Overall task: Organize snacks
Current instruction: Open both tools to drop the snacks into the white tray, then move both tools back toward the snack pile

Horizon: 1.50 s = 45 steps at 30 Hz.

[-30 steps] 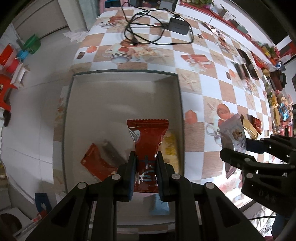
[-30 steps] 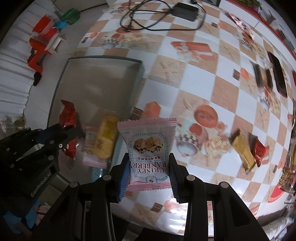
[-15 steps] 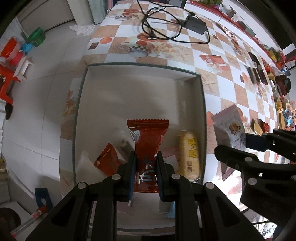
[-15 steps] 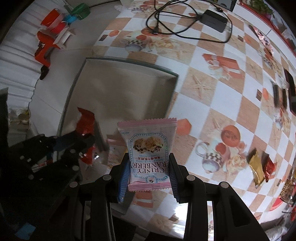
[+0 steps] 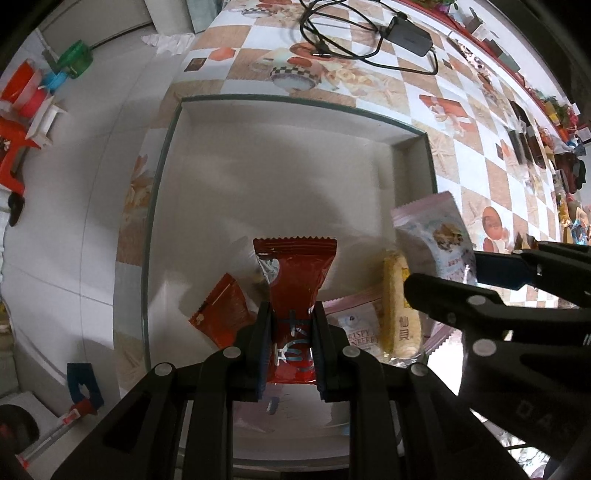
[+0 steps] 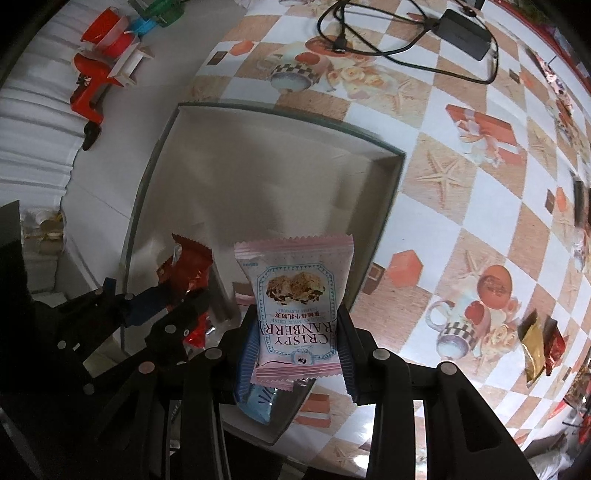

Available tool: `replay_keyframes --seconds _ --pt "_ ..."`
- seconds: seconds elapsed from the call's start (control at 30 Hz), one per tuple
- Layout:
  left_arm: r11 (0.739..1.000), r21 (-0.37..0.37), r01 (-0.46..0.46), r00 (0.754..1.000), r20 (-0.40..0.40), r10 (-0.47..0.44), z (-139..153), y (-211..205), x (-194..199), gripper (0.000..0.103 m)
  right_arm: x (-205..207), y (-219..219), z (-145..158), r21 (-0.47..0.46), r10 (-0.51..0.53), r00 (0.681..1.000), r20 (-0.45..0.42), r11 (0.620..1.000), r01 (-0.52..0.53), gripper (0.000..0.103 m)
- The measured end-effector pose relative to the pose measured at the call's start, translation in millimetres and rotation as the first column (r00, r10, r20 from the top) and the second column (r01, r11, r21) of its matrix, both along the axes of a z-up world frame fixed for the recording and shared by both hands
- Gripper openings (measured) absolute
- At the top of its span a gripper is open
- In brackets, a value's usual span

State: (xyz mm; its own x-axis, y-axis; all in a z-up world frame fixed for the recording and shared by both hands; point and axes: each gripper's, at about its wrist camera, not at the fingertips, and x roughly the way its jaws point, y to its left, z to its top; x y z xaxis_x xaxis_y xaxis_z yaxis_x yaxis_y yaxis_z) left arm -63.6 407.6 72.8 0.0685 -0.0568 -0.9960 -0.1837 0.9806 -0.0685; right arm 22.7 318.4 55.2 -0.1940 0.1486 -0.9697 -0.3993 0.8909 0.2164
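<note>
My left gripper (image 5: pixel 291 332) is shut on a red snack packet (image 5: pixel 295 277) and holds it over the near part of a shallow grey-rimmed box (image 5: pixel 295 107). My right gripper (image 6: pixel 295 332) is shut on a pink cranberry crisp packet (image 6: pixel 295 295), held above the box's right side (image 6: pixel 391 192); that packet also shows in the left wrist view (image 5: pixel 436 236). In the box lie a small red packet (image 5: pixel 221 314), a yellow packet (image 5: pixel 399 302) and another pink cranberry packet (image 5: pixel 358 328). The left gripper with its red packet (image 6: pixel 184 273) shows in the right wrist view.
The box sits on a checked tablecloth (image 6: pixel 461 184) near the table's left edge. A black cable and adapter (image 5: pixel 406 33) lie at the far end. A gold packet (image 6: pixel 532 343) and a red packet (image 6: pixel 554 343) lie right. Red and green items (image 5: pixel 22 92) stand on the floor.
Both grippers have moved further over the box, still holding their packets. The right gripper's pink packet now hangs over the box's right part, close to the left gripper.
</note>
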Motion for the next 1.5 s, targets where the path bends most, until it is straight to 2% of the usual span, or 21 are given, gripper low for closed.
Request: replay_keyframes --seconds 0.2,0.23,0.33,0.37,0.4,0.63,0.67,0.7,0.77,1.03,1.1,1.17,1.37,1.4,1.5 --pt "1.0 0.008 -0.008 1.0 -0.01 0.008 -4.2 2.3 -2.0 0.025 -0.2 7.5 -7.2 0.0 0.006 1.0 -0.019 1.0 -0.006 0.041" --pt "1.0 0.007 -0.008 1.0 -0.012 0.008 -4.7 2.4 -2.5 0.032 -1.3 7.7 -7.8 0.0 0.005 1.0 -0.023 1.0 -0.005 0.041" --pt "1.0 0.02 -0.012 1.0 -0.009 0.012 -3.8 1.4 -2.0 0.067 -1.3 6.8 -10.7 0.0 0.002 0.999 -0.034 1.0 -0.002 0.042" --pt "1.0 0.028 -0.013 1.0 -0.003 0.013 -2.3 1.2 -2.2 0.075 -1.3 6.2 -11.7 0.002 -0.002 0.999 -0.04 1.0 0.002 0.044" --pt "0.999 0.032 -0.015 1.0 0.004 0.014 -0.7 1.0 -2.2 0.077 -1.6 5.6 -12.1 0.004 -0.004 0.999 -0.042 1.0 0.005 0.048" --pt "0.999 0.039 -0.013 1.0 -0.003 0.013 3.1 0.4 -1.8 0.079 -3.6 -2.4 -9.0 0.007 -0.016 0.999 -0.046 1.0 0.017 0.049" --pt "0.999 0.043 -0.013 1.0 -0.004 0.013 3.3 0.4 -1.8 0.079 -4.0 -3.9 -8.3 0.006 -0.018 0.999 -0.045 1.0 0.019 0.054" --pt "0.999 0.045 -0.012 1.0 -0.006 0.013 3.4 0.5 -2.2 0.079 -4.2 -5.7 -7.8 0.004 -0.021 0.999 -0.042 1.0 0.021 0.073" --pt "0.999 0.052 -0.011 1.0 -0.008 0.011 4.7 -0.8 -4.4 0.079 -4.4 -9.4 -4.5 0.004 -0.031 0.999 -0.022 1.0 0.031 0.094" --pt "0.997 0.07 0.015 1.0 -0.021 -0.013 8.6 -14.2 -3.4 0.079 -3.8 -37.1 -4.2 0.004 -0.062 0.998 -0.03 0.998 0.063 0.095" --pt "0.997 0.075 0.03 0.999 -0.023 -0.028 9.8 -20.6 -2.1 0.079 -3.3 -57.2 -3.7 -0.005 -0.088 0.996 -0.034 0.996 0.088 0.096" --pt "0.995 0.081 0.053 0.998 -0.022 -0.052 12.1 -29.8 1.0 0.079 -3.6 -71.0 -5.2 -0.017 -0.119 0.992 -0.037 0.993 0.118 0.103" --pt "0.987 0.087 0.133 0.991 -0.017 -0.132 19.5 -69.8 10.5 0.079 -5.0 -135.3 -11.1 -0.049 -0.244 0.968 -0.057 0.969 0.241 0.103" --pt "0.986 0.086 0.145 0.989 -0.017 -0.144 20.2 -75.4 11.4 0.079 -4.7 -144.5 -12.3 -0.042 -0.196 0.979 -0.064 0.98 0.194 0.103" --pt "0.978 0.088 0.187 0.982 -0.019 -0.186 21.5 -94.7 14.5 0.079 -4.7 -179.6 -17.2 -0.063 -0.262 0.962 -0.075 0.964 0.257 0.103"
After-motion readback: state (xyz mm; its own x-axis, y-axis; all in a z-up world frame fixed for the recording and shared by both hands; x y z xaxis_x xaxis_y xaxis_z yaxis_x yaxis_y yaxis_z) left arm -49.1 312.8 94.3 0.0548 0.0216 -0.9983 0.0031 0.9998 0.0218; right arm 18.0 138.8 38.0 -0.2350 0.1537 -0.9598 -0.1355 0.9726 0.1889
